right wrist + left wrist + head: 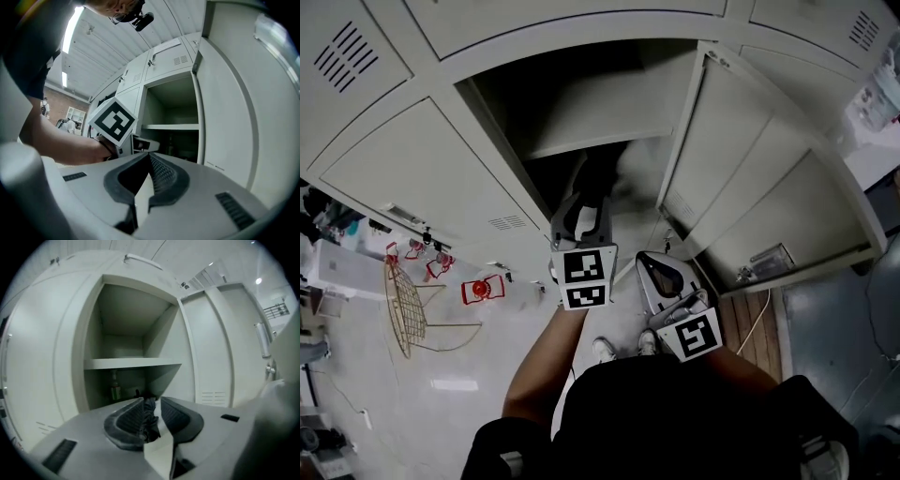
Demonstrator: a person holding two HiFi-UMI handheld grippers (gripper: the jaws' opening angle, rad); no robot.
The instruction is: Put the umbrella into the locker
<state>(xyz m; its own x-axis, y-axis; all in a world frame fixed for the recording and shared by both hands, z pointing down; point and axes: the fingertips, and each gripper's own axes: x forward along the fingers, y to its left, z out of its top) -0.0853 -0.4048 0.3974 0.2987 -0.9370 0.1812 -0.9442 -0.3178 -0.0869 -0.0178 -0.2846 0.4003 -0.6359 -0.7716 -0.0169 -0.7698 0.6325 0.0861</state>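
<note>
Gripping dark umbrella (pixel 149 422) in left tool (pixel 152 401), right tool (pixel 147 156) closed, empty

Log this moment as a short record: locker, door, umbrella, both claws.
locker: open, one shelf splitting it
door: swung wide, on the right in the head view
umbrella: dark, folded, in front of the opening, not yet set inside
left claw: shut on the umbrella
right claw: shut, empty
bottle: upright under the shelf
</note>
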